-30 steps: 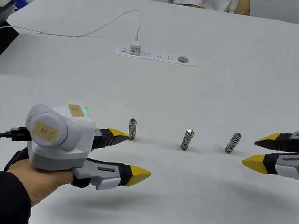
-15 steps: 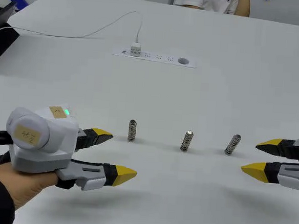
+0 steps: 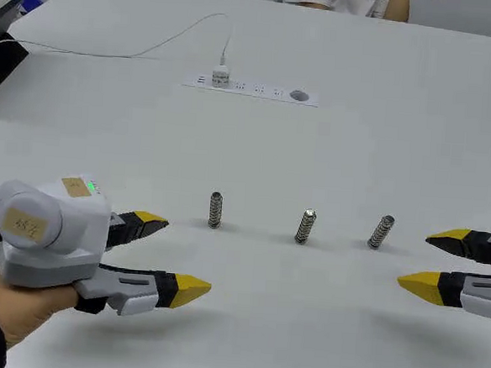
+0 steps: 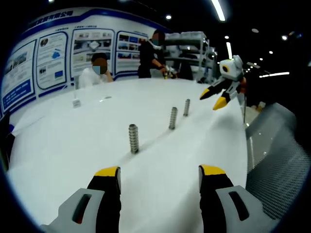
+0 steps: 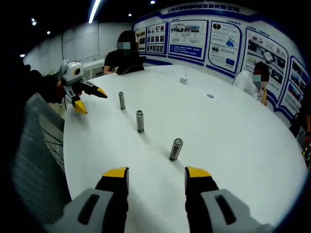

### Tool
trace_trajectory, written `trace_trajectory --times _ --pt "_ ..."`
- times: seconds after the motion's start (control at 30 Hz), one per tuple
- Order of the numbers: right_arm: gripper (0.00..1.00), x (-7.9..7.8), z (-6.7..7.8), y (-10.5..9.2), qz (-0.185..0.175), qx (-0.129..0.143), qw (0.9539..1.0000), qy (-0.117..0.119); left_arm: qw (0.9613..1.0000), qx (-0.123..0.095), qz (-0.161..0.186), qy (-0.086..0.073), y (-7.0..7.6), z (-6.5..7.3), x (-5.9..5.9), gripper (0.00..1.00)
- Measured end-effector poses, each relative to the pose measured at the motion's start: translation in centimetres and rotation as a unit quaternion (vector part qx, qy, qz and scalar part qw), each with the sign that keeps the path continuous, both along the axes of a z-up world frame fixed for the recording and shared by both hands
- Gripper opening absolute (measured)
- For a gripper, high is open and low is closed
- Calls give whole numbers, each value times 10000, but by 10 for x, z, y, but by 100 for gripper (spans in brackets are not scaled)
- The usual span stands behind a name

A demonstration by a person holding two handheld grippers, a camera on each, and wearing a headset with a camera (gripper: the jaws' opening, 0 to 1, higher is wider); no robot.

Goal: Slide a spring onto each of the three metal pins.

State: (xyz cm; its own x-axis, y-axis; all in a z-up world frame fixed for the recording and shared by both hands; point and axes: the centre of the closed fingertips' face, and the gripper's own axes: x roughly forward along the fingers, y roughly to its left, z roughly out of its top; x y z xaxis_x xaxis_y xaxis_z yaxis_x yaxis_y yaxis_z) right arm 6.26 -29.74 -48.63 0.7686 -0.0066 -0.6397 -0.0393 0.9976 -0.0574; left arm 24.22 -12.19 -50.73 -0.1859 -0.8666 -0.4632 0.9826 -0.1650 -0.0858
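head view: left gripper (image 3: 186,254) and right gripper (image 3: 414,261) gape, holding nothing.

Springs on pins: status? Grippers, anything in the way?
Left yellow-tipped gripper open, empty, left of row. Right yellow-tipped gripper open, empty, right of row. Three coiled metal springs standing on white table, rightmost tilted. Nothing in the way.

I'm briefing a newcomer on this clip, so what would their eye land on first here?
Most likely the yellow-tipped left tongs and right tongs, both open and empty, hovering at either side of the white table. Between them three springs stand in a row, apparently seated on their pins: the left spring, middle spring and right spring. Farther back lies a power strip with a cable plugged in.
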Motion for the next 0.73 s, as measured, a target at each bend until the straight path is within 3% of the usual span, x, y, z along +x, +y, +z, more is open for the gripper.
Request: trace_trajectory --times 0.53,0.73 --pt "51 -8 -12 1 -21 71 9999 -93 10000 33 47 60 0 -5 0 69" --pt "51 -9 -11 -1 -50 54 9999 -126 9999 32 58 76 0 -6 1 69"
